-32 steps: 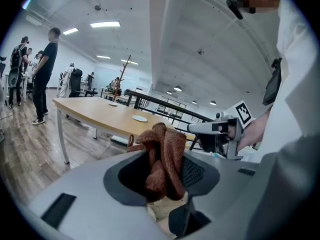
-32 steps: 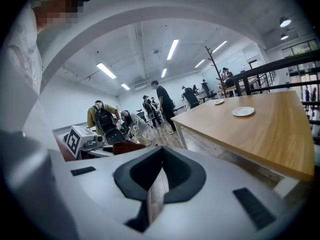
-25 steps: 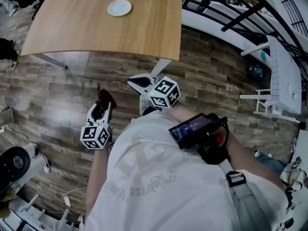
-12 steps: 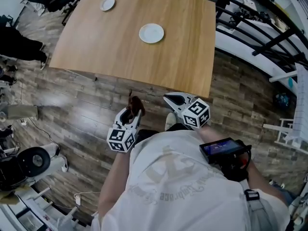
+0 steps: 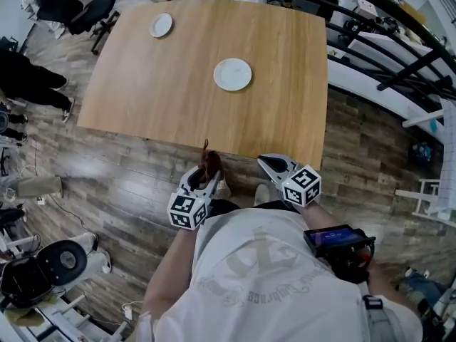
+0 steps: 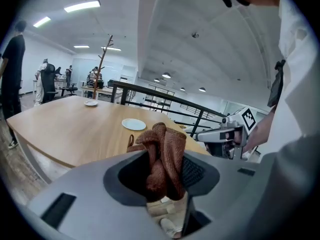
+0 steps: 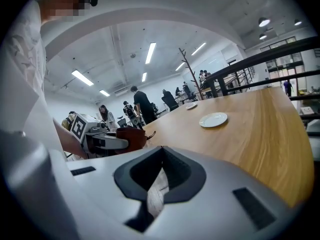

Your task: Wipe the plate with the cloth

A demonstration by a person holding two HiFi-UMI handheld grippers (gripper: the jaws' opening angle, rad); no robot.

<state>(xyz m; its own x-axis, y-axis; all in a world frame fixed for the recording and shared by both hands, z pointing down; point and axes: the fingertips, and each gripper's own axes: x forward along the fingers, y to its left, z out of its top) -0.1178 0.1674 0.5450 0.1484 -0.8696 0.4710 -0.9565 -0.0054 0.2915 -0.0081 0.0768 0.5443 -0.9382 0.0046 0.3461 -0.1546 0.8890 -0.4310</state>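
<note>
Well ahead, plate (image 5: 233, 74) on table (image 5: 164, 98).

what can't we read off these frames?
- Whether the near plate is clean or soiled: too small in the head view, seen almost edge-on in both gripper views.
- Full extent of the cloth: it is bunched in the left hand-held gripper, whose body covers its lower part in the left gripper view.
- Any detail of the far plate: tiny in every view.

White plate (image 5: 232, 74) lies flat at upper centre; rust-brown cloth (image 5: 211, 164) (bunched upright) below centre, pinched by left gripper (image 5: 206, 174)
</note>
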